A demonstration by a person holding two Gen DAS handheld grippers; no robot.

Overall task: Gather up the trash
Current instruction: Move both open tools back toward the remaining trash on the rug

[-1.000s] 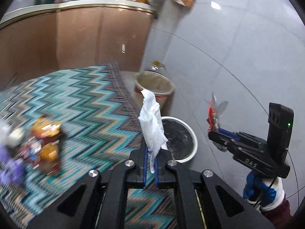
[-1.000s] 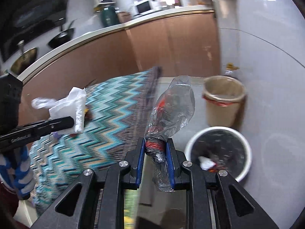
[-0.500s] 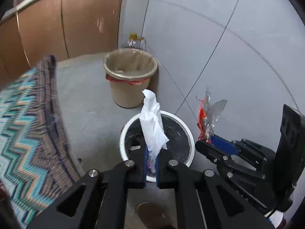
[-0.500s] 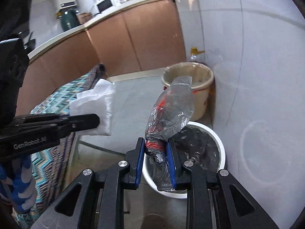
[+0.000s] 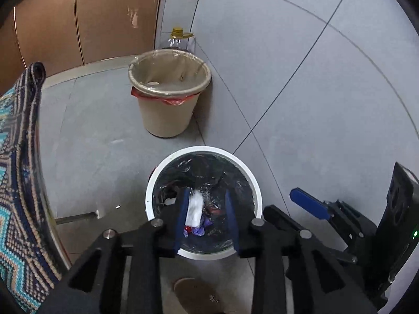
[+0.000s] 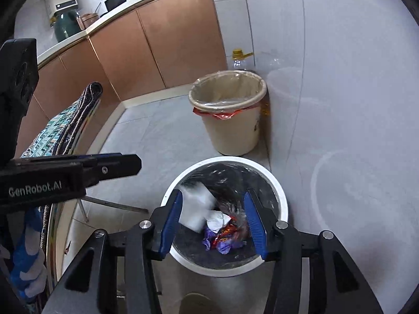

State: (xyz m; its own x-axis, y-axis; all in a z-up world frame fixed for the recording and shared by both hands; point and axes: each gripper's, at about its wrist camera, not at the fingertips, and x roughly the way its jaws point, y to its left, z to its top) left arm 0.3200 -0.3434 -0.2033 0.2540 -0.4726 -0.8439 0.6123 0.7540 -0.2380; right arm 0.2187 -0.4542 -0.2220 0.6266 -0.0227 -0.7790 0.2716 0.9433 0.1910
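Grey tile floor (image 5: 104, 136) meets a grey wall, with bare floor left of the bins. Both the left gripper (image 5: 207, 217) and right gripper (image 6: 213, 219) hang with jaws apart over the white bin (image 5: 255, 183); the tissue (image 5: 194, 209) and wrapper (image 6: 227, 231) lie inside. A tan bin (image 5: 167, 115) stands just behind.

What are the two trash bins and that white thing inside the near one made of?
The white bin looks like smooth, glossy plastic, lined with a shiny, crinkled black plastic bag. The beige bin looks like matte plastic, with a thin, see-through liner folded over its rim. The white tissue looks like soft, creased paper, though it is blurred.
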